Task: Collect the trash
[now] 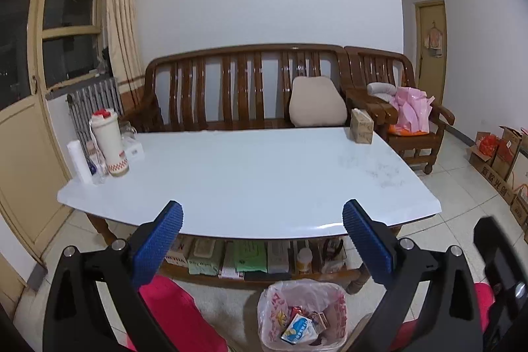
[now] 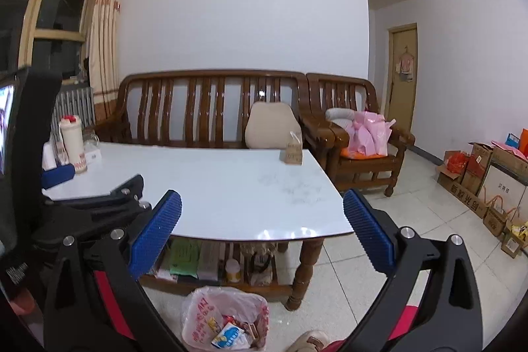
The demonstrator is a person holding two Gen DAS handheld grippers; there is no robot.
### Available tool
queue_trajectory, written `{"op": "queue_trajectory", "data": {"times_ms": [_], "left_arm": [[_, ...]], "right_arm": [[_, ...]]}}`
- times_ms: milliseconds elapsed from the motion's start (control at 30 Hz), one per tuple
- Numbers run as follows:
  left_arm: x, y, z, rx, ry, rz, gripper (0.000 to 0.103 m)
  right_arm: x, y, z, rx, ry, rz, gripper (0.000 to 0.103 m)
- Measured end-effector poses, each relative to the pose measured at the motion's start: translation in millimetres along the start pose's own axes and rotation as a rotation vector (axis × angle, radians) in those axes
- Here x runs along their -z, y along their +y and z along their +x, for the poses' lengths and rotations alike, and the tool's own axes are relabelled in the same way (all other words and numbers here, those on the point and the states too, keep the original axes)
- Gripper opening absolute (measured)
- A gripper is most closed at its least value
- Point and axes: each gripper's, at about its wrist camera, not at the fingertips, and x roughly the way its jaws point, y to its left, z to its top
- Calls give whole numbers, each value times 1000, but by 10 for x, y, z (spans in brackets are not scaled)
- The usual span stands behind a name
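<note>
A small bin lined with a printed plastic bag (image 1: 274, 302) (image 2: 198, 309) stands on the floor in front of the table. It holds snack wrappers and a blue and white carton (image 1: 297, 330) (image 2: 227, 337). My left gripper (image 1: 262, 216) hangs open above the table's front edge, nothing between its blue pads. My right gripper (image 2: 262, 207) is open too and empty, beside the left one. One blue pad (image 2: 57, 175) of the left gripper shows at the left of the right wrist view. The white table top (image 1: 247, 174) (image 2: 214, 187) carries no loose trash that I can see.
A thermos (image 1: 110, 144) and bottles stand at the table's far left, a tissue box (image 1: 362, 130) at its far right. Packets fill the shelf under the table. A wooden sofa (image 1: 244, 88) and armchair stand behind, cardboard boxes (image 2: 475, 180) along the right wall. A person's red-clad legs (image 1: 175, 312) flank the bin.
</note>
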Motion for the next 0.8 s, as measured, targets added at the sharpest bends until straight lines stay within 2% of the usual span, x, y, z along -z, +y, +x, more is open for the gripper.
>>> {"op": "queue_trajectory", "data": {"times_ms": [133,800], "left_arm": [[-28,34,-98,1,-17,-16,95],[3,69,-92,33,21,-19,95]], "right_arm": [[-49,10,-72,-1,-15,1,96],[-65,54,-86,42,13,-4,96]]}}
